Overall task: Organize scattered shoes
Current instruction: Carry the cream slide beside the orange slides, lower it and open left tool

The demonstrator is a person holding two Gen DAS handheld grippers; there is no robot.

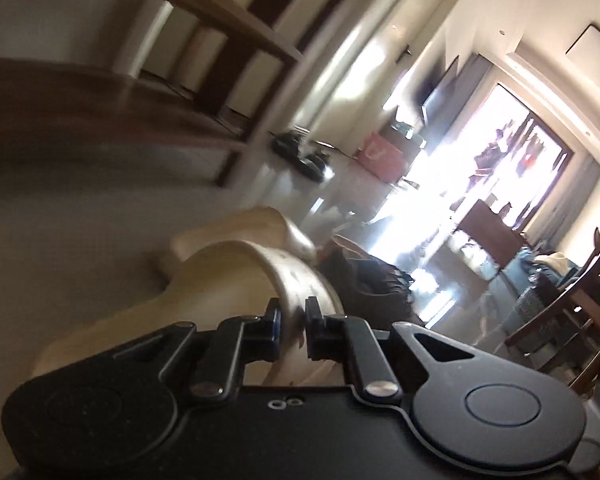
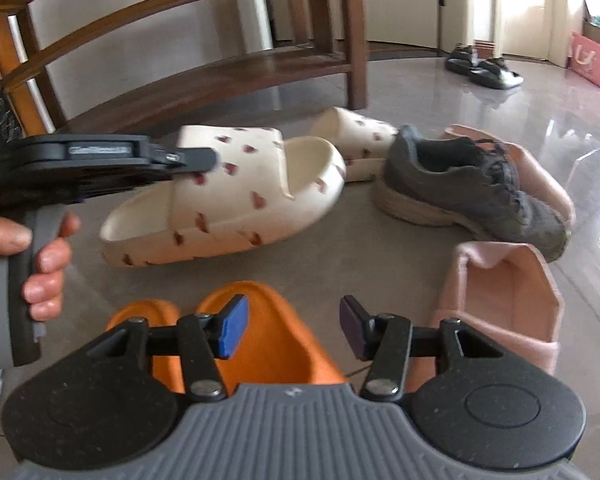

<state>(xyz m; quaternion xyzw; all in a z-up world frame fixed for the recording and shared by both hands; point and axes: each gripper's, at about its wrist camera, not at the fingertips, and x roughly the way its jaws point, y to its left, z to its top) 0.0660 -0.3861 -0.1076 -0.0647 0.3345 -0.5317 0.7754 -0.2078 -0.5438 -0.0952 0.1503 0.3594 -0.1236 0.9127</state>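
Your left gripper point(image 1: 293, 330) pinches the strap of the cream slipper point(image 2: 228, 200), its fingers nearly pressed together, just in front of the wooden shoe rack point(image 2: 204, 64). You're at the pickup step; next, carry it onto a rack shelf. Your right gripper point(image 2: 292, 328) hovers half spread over the orange slipper point(image 2: 268, 344), nearer you, gripping nothing.

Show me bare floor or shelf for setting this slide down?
Free: the rack's lowest shelf, and floor between rack and black sandals. Crowded: cream slide, sneaker, pink slippers and orange slide sit close together.
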